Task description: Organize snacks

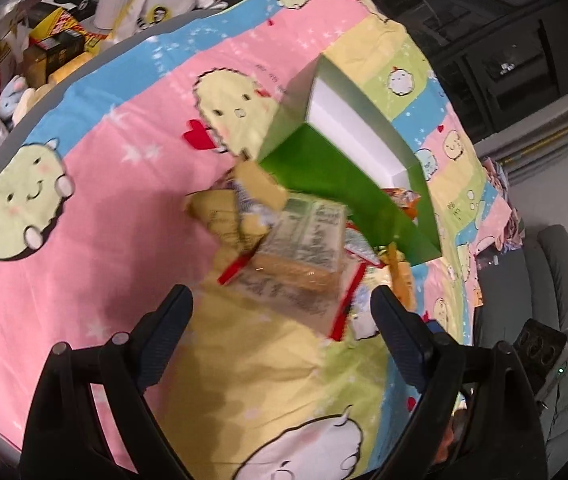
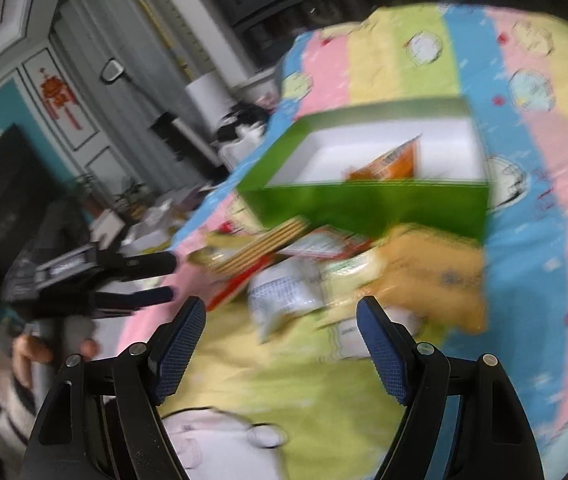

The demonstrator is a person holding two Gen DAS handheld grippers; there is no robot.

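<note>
Snacks (image 1: pixel 284 236) lie in a loose pile on a table covered by a pastel cartoon cloth (image 1: pixel 124 184), seen first from the left wrist. The pile sits just beyond the left gripper (image 1: pixel 280 300), whose two dark fingers stand wide apart with nothing between them; it hovers above the cloth, touching no packet. A clear-wrapped pack (image 1: pixel 303 240) tops the heap, with yellow packets (image 1: pixel 220 212) to its left and red-edged ones beneath. A green box (image 1: pixel 347 184) with a white inside stands just behind the pile, touching or overlapping its far edge; an orange packet (image 1: pixel 403 196) shows inside it. Bags and cartons clutter the far left beyond the table.

From the right wrist, blurred, the right gripper (image 2: pixel 282 308) is also spread wide and empty, above the cloth (image 2: pixel 523 160) near the pile (image 2: pixel 323 264). The green box (image 2: pixel 363 200) sits at the far side of the snacks, holding an orange packet (image 2: pixel 391 164). A white packet (image 2: pixel 284 292) and a yellow packet (image 2: pixel 431 276) lie nearest. At left, the left gripper (image 2: pixel 172 276) reaches in, its fingers parted, with a hand (image 2: pixel 32 352) behind it.
</note>
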